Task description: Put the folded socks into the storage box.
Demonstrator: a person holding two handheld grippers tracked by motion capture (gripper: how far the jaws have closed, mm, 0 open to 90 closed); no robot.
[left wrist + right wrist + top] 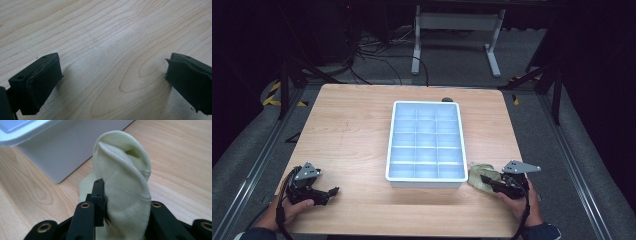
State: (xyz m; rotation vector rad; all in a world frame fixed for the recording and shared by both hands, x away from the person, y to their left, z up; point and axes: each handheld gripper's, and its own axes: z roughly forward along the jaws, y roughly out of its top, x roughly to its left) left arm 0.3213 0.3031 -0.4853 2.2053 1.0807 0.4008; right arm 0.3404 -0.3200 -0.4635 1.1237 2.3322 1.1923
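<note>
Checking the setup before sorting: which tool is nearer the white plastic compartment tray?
Right. The right tool, shut on a pale yellow knit sock, sits just beside the white plastic compartment tray; the left tool lies farther away, open.

Pale sock (pixel 125 185) in tool (pixel 122 212)

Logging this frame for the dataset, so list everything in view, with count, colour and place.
Table: one, light wood, centre of the high view.
Divided tray: one, white, mid-table, compartments look empty.
Knit cloth: one, pale yellow, on the table by the tray's near right corner.
Dark object: one, at the table's far edge behind the tray; too small to identify.
Stand: one, white metal, on the floor beyond the table.
Cables: several, black, on the floor at far left.
Left tongs: black, open over bare wood, near left.
Right tongs: black, shut on the knit cloth.
Hands: two, at the near edge.
</note>
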